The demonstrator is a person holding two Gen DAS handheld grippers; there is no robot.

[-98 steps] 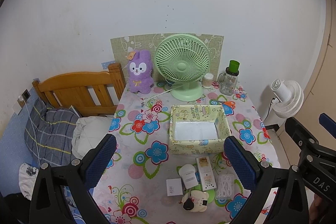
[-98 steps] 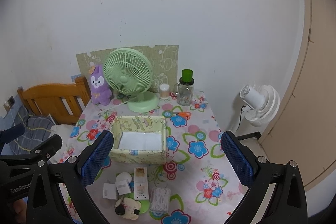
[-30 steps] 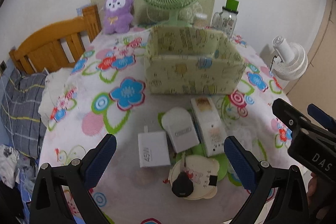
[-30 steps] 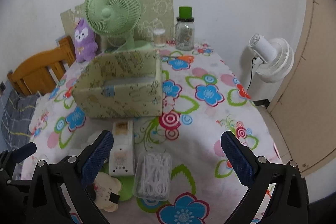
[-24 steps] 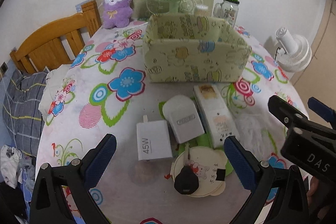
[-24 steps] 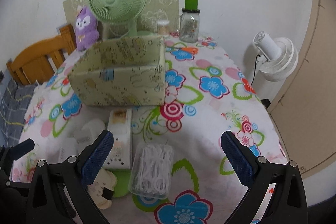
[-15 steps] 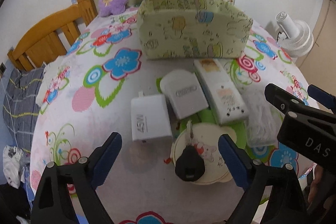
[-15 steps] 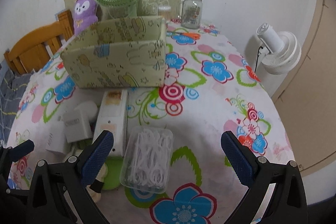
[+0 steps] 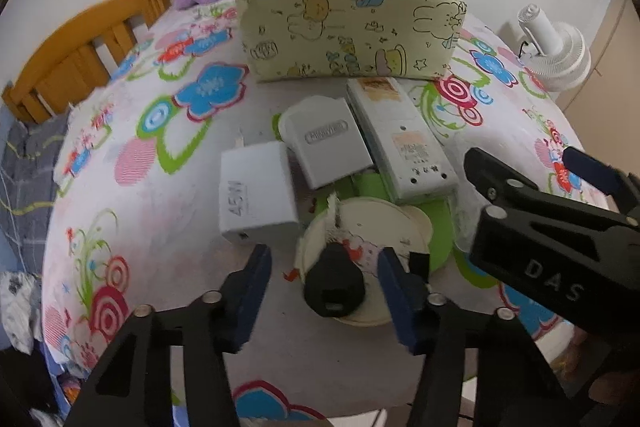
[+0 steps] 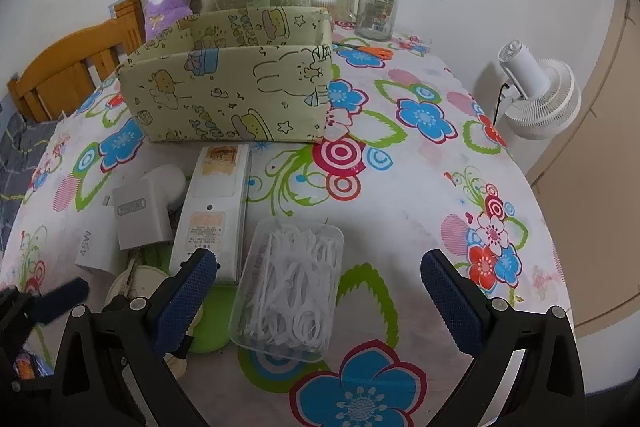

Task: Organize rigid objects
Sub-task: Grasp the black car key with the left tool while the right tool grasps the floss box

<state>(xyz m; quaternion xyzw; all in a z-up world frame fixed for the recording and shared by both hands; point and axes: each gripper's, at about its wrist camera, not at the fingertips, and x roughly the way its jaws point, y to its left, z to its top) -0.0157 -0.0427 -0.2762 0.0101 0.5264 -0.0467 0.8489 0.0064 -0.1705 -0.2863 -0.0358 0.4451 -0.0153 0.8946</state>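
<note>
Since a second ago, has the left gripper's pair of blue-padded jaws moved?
Yes. The left gripper has come down toward the table; its jaws have just been closing around the black key head on the round cream case.

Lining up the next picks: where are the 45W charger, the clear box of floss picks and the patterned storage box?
45W charger (image 9: pixel 256 187), left wrist view, on its white top face.
Clear box of floss picks (image 10: pixel 294 285), right wrist view, middle of the lid.
Patterned storage box (image 10: pixel 232 95), right wrist view, on its near front wall.
</note>
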